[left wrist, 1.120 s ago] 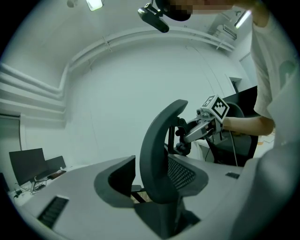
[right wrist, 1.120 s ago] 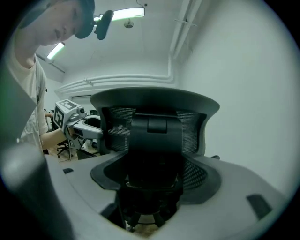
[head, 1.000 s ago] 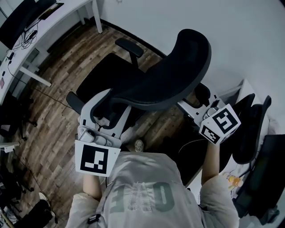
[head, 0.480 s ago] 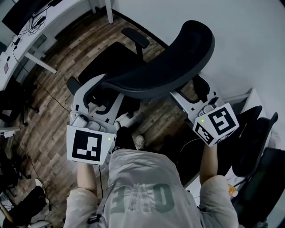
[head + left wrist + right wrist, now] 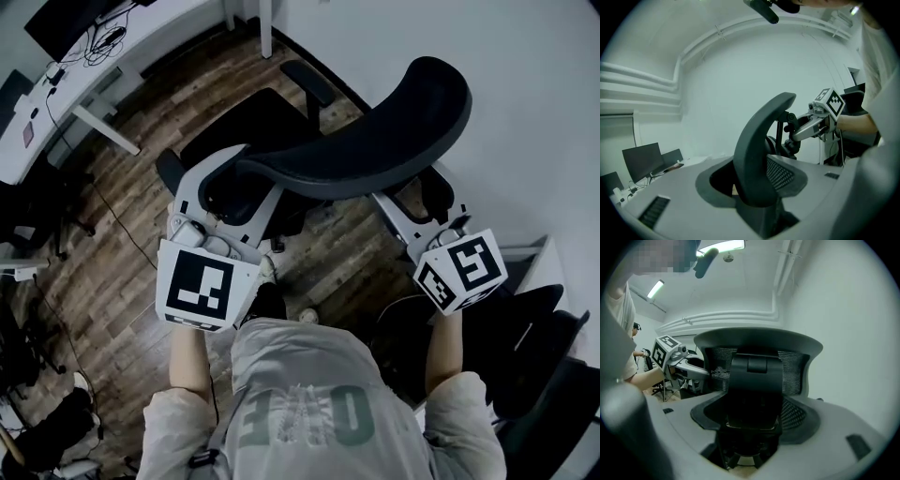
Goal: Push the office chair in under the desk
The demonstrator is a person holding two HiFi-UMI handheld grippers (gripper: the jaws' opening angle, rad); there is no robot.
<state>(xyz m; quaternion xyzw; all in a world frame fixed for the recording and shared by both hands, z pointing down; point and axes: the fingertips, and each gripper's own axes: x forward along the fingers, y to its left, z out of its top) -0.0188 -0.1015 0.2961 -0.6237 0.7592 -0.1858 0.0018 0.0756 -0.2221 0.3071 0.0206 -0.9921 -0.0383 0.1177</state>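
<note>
A white desk edges the wood floor at the far left. The left gripper has its jaws set fairly wide, clamped round the left end of the curved backrest of the office chair, which stands out on the floor apart from the desk. The right gripper, under the backrest's right end, holds its jaws wide, the chair's black spine in the gap with room either side
</note>
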